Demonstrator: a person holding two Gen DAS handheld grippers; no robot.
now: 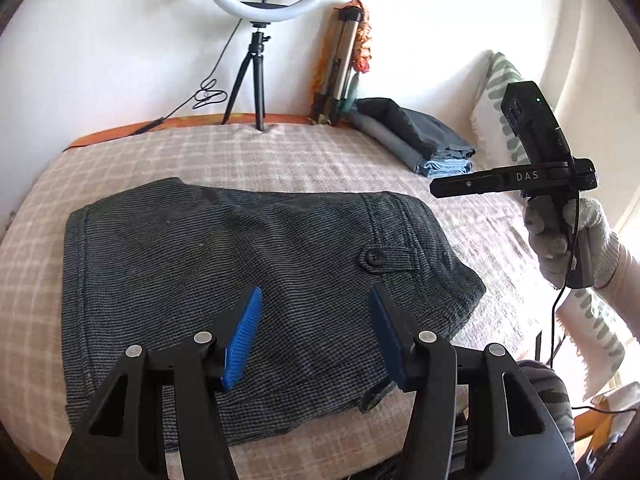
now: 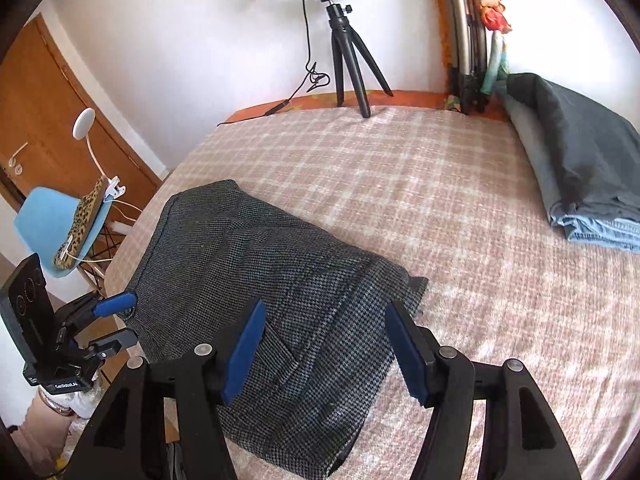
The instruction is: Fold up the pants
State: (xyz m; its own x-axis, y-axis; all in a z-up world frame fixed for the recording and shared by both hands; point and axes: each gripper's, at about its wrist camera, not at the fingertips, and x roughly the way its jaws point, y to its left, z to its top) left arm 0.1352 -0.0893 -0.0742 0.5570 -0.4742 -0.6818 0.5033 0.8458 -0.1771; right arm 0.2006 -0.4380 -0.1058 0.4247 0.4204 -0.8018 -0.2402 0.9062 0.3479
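Observation:
Dark grey woven pants (image 1: 224,280) lie folded into a flat rectangle on the checked bedspread (image 1: 240,152), back pocket button facing up. They also show in the right wrist view (image 2: 260,292). My left gripper (image 1: 316,332) is open and empty, held above the pants' near edge. My right gripper (image 2: 324,344) is open and empty, above the pants' near right corner. The right gripper's body shows in the left wrist view (image 1: 532,160), raised at the right of the pants. The left gripper shows in the right wrist view (image 2: 120,320), open at the pants' left edge.
A stack of folded clothes (image 1: 416,140) lies at the far right of the bed, also in the right wrist view (image 2: 580,160). A ring light on a tripod (image 1: 256,72) stands at the far edge. A patterned pillow (image 1: 496,92) is at the right. A blue chair (image 2: 60,228) stands left of the bed.

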